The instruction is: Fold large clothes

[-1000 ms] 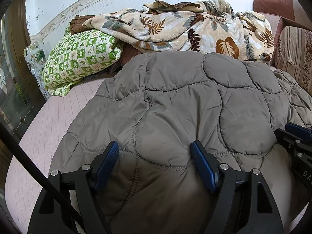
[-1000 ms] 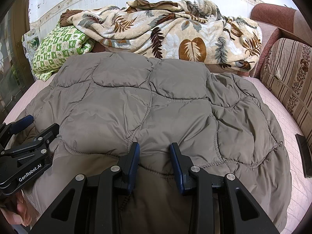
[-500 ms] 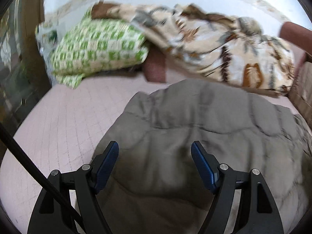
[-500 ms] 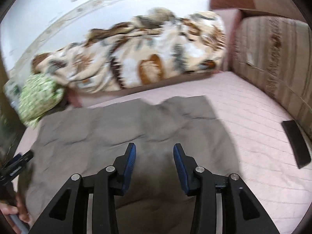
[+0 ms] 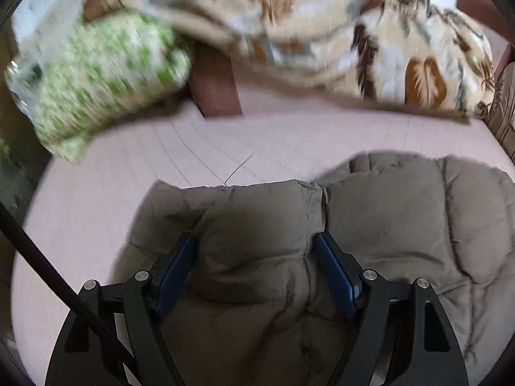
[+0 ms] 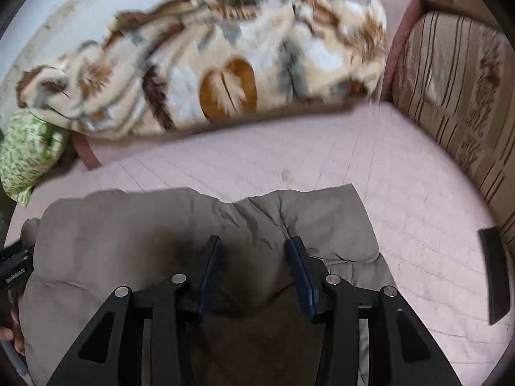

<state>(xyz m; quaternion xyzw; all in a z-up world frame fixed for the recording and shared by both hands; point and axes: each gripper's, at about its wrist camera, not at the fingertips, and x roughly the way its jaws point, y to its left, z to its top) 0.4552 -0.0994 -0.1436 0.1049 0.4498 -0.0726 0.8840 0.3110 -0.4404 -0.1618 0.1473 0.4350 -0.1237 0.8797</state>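
Left gripper [image 5: 256, 268] spread and right gripper [image 6: 254, 268] opening, each with a bulge of grey quilted jacket [image 5: 386, 225] between unpressed pads; bed [image 5: 289, 138] ahead.

Left gripper [image 5: 256, 268]: jaws wide; grey quilted coat [image 5: 370, 241] bunched between them
Bed [image 5: 128, 173]: pink sheet; green pillow [image 5: 96, 77] and leaf-print blanket [image 5: 354, 32] behind

pink bed [image 5: 199, 148] carries grey quilted coat [image 5: 402, 225], leaf blanket [image 5: 322, 32], green pillow [image 5: 96, 74]
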